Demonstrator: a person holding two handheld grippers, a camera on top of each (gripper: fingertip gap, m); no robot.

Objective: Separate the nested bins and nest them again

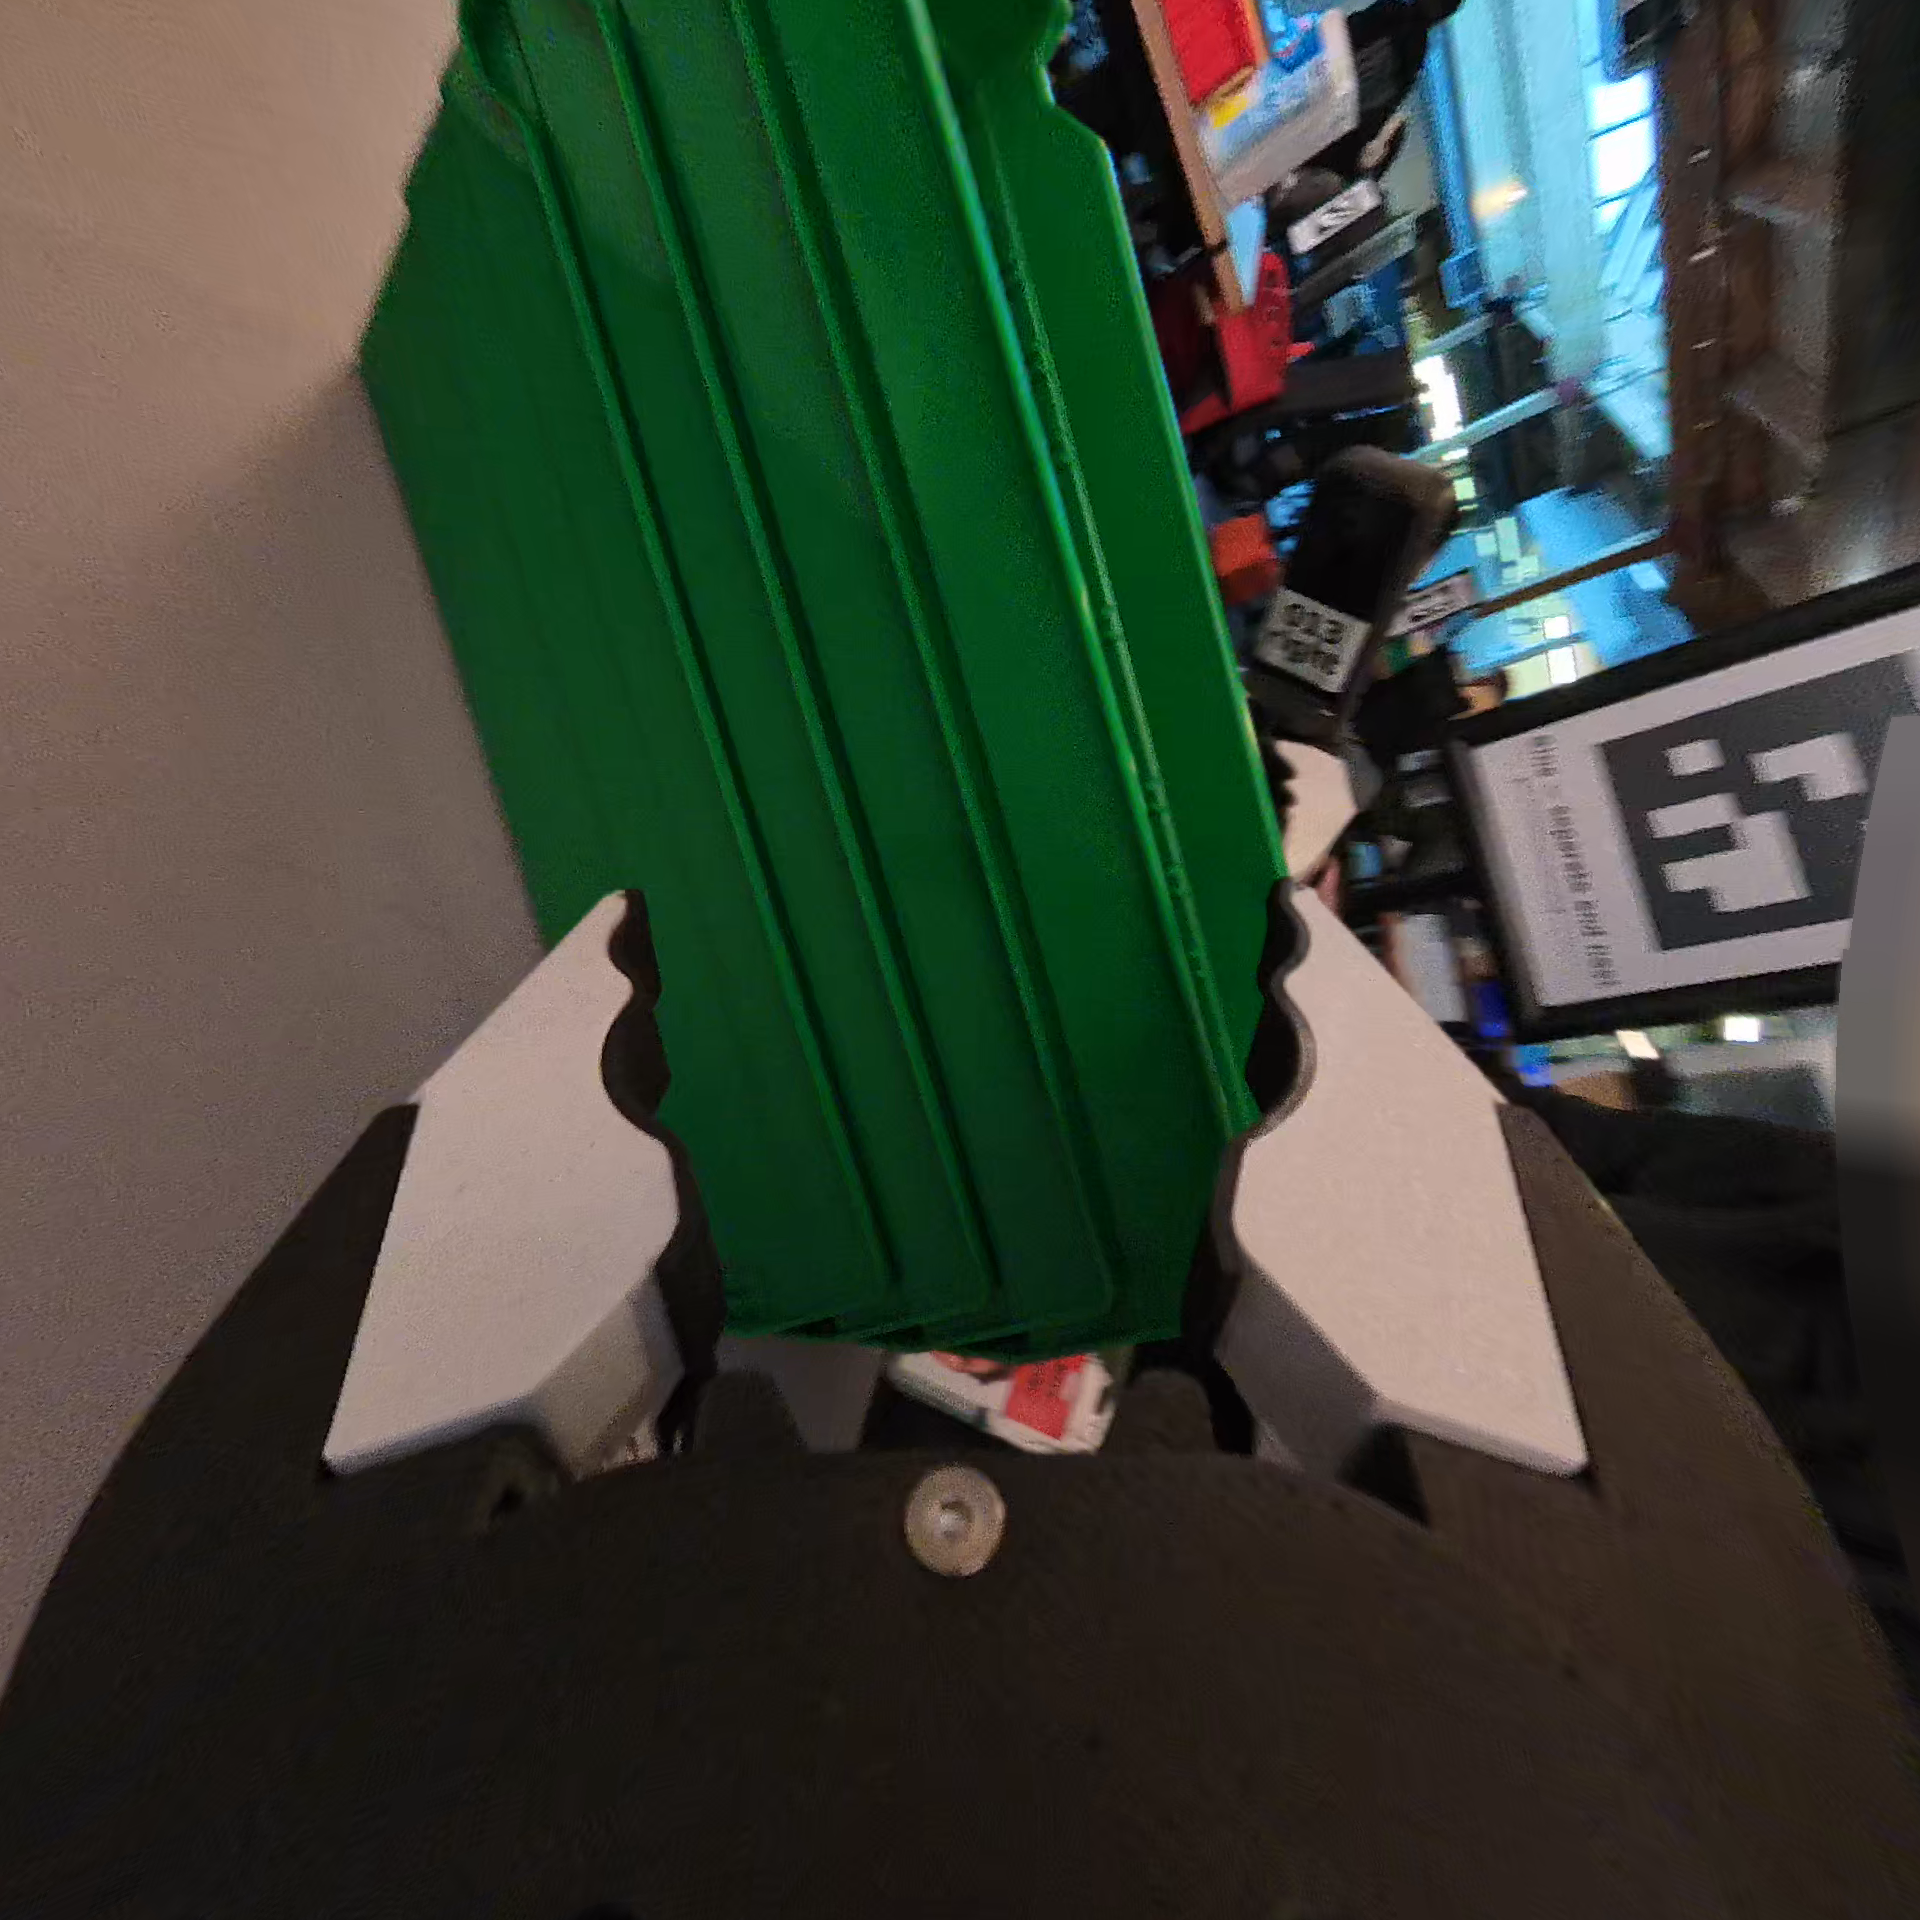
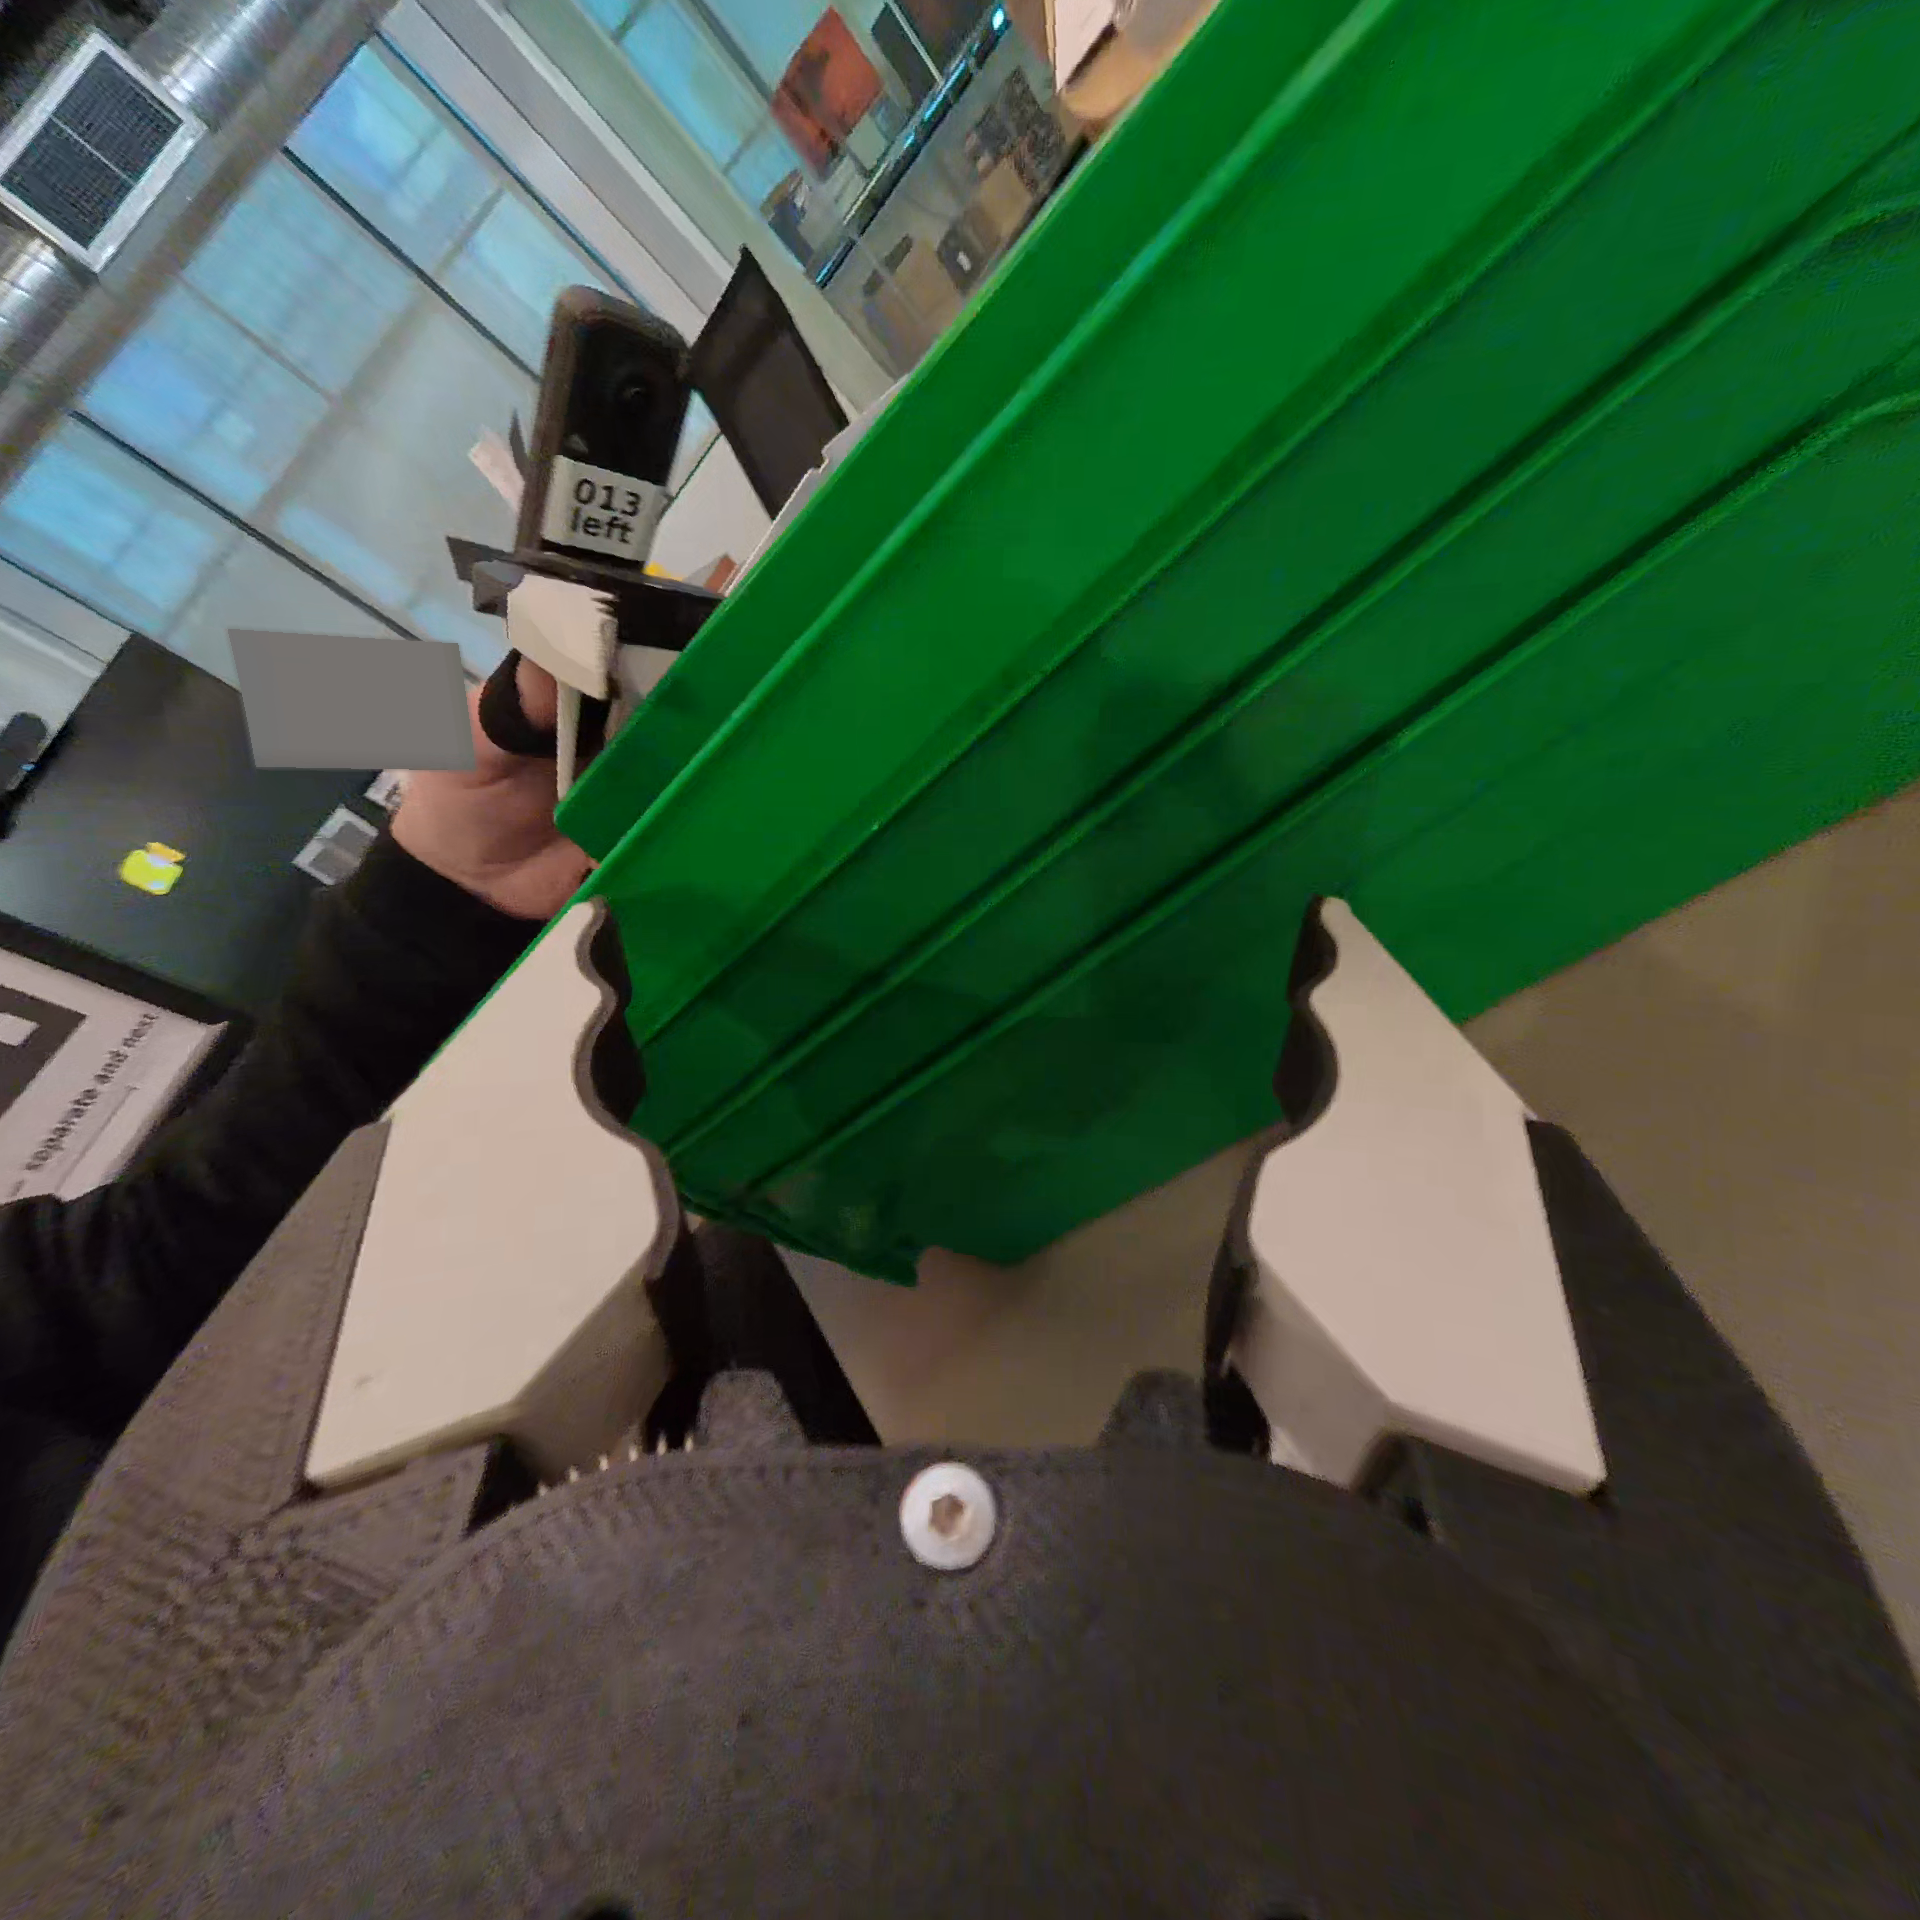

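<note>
The green bins [image 1: 831, 675] sit stacked inside each other, tipped up above the tabletop [image 2: 1621, 1195]. The left hand-held gripper [image 1: 961, 1039] pinches their stacked rims. The right hand-held gripper [image 2: 951, 1029] is spread wide around one end

Two wrist cams, tilted, close on green bins [image 1: 852, 665] from opp ends
</note>
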